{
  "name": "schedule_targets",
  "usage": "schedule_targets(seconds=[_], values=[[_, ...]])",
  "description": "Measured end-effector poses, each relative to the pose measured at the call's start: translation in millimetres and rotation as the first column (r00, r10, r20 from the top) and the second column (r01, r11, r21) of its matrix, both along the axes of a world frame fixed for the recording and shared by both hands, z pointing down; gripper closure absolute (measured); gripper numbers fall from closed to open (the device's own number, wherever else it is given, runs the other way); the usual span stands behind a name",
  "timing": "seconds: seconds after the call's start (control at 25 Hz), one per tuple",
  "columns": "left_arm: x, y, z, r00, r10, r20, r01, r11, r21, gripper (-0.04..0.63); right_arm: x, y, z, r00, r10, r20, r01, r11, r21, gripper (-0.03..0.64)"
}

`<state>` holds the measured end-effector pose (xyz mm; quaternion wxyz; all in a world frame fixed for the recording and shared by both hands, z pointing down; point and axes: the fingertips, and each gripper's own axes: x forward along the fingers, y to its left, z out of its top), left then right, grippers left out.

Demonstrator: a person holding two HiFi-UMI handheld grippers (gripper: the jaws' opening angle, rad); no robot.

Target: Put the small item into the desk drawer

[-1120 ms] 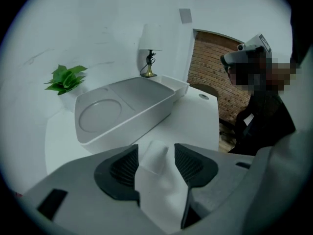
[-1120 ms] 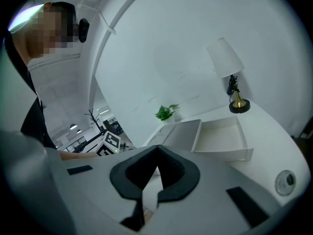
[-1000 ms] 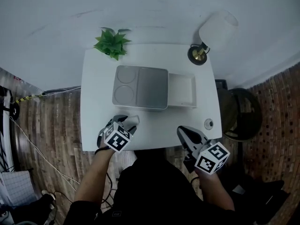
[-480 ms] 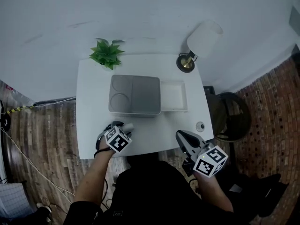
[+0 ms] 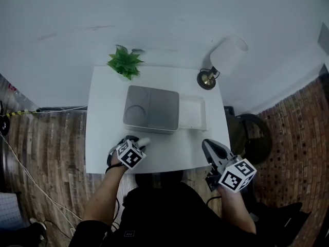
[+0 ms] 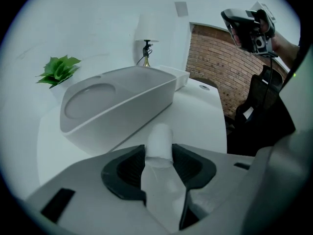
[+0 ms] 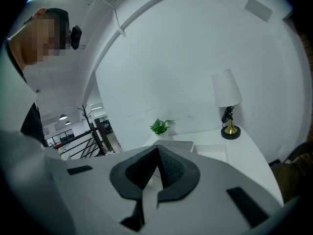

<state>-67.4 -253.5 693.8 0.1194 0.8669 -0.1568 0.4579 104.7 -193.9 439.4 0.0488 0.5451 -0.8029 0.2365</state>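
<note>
Small white cylinder (image 6: 159,140) between the closing left tongs (image 6: 159,153), pads touching it, bench (image 5: 103,117) lower left of frame, right tongs (image 7: 157,164) clenched shut, lower right.

You had two grippers: the left gripper (image 5: 134,140), its jaws closing with the one small white cylinder (image 6: 159,140) between them, and the right gripper (image 5: 208,146). There was one white desk (image 5: 103,138). On it you had one grey drawer unit (image 5: 151,109) with one open drawer (image 5: 192,113), one potted plant (image 5: 125,62) and one lamp (image 5: 221,60). One dark chair (image 5: 252,135) stood beside the desk.
</note>
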Motion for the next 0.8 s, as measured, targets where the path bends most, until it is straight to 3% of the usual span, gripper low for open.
schedule_targets(seconds=[0.28,0.48,0.8], values=[[9.2,6.1,-19.7,0.997,-0.056,-0.05,0.054,0.998,-0.027,0.417,11.1,-9.1,5.2,0.997,-0.072,0.038,0.072,0.997,0.002,0.618],[32.6,23.1,-27.1,0.997,-0.065,-0.034,0.063,0.997,-0.053,0.417,49.0,-25.0,10.7,0.987,-0.136,0.085,0.136,0.991,0.007,0.618],[95.4,46.7,-40.5,0.979,-0.205,0.009,0.205,0.976,-0.08,0.417,122.3,-53.1,21.8,0.953,-0.256,0.161,0.256,0.966,0.021,0.618]])
